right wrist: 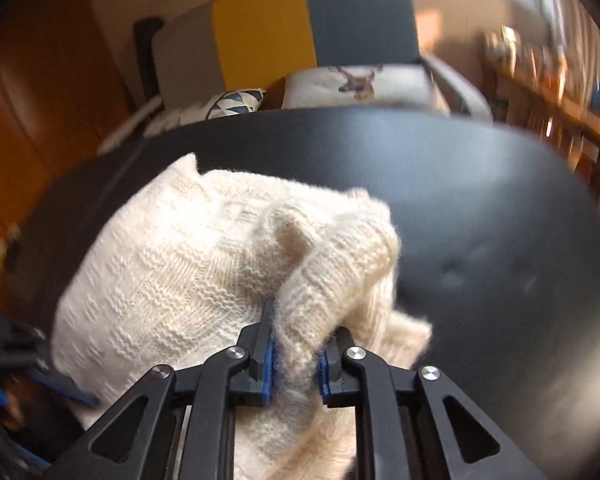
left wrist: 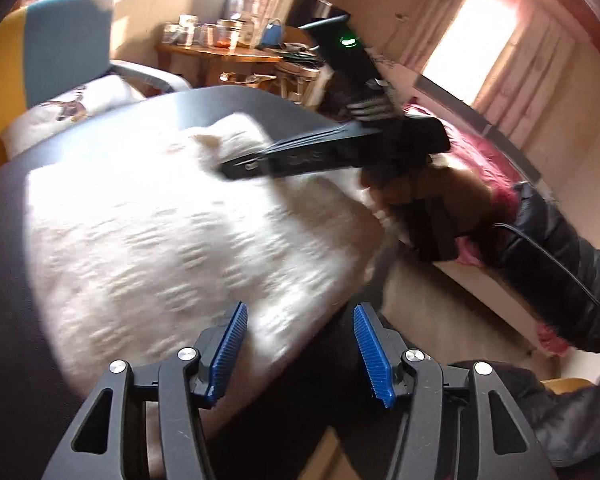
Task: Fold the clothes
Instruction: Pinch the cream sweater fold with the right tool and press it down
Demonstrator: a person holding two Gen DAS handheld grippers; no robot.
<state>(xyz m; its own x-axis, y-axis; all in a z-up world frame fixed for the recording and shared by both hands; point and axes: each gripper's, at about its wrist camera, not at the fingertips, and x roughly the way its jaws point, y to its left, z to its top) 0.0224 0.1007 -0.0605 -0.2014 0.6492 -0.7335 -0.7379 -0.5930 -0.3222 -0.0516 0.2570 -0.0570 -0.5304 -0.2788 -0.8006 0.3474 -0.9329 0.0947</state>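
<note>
Cream knitted sweater [right wrist: 172,280], textured block-pattern knit, fuzzy yarn. Lies mostly flat on the black padded table [right wrist: 480,208], its near edge reaching the table's front rim. One part (sleeve or hem, cannot tell) lifted into a raised fold [right wrist: 332,248] over the body. Left wrist view blurred.

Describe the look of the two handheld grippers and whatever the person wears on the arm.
Both grippers have black angular linkage arms with silver round pivot bolts and ribbed blue pads: left gripper, right gripper. Seen from the left wrist camera, the right unit's black body shows a green light. A thin black cable crosses a dark glossy sleeve.
</note>
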